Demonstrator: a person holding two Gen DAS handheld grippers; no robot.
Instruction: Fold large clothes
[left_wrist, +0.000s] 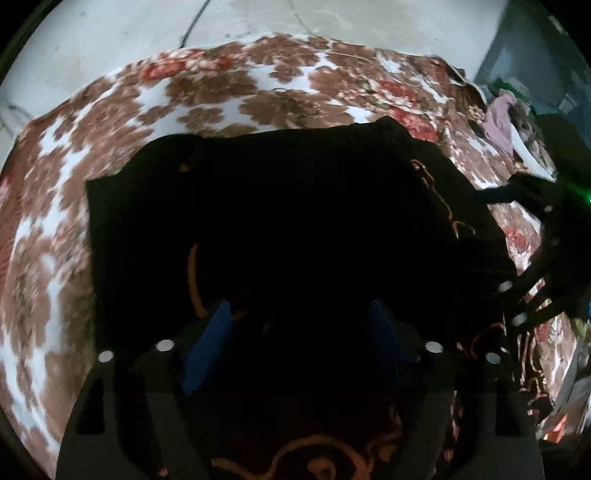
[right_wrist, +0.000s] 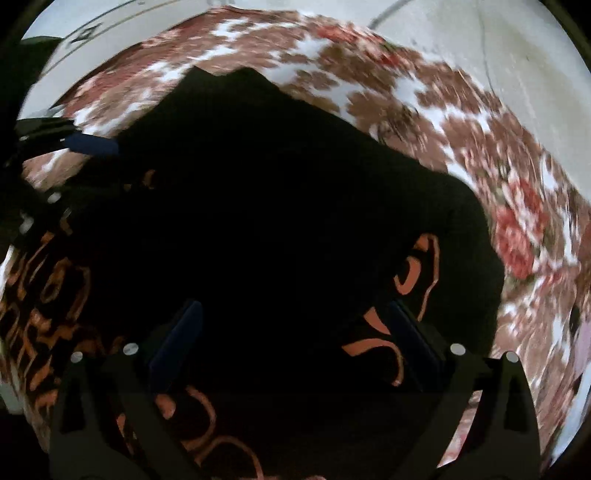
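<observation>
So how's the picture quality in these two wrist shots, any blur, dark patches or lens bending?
Left wrist view: the floral blanket is fairly sharp but bowed by the fisheye, and the black garment is so dark its folds vanish. Right wrist view: the blanket is smeared by motion blur, and the garment is again underexposed, only its orange pattern readable.

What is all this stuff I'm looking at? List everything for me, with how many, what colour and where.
Black garment with orange line pattern: one, black and orange, spread flat on the blanket under both tools.
Floral fleece blanket: one, brown, red and white, covering the surface beneath the garment.
Pale floor: one, off-white, beyond the blanket's far edge.
Heap of mixed clothes: one pile, pink and other colours, at the blanket's right edge.
Left tool: one, black with blue pads, jaws open above the garment.
Right tool: one, black with blue pads, jaws open above the garment.
</observation>
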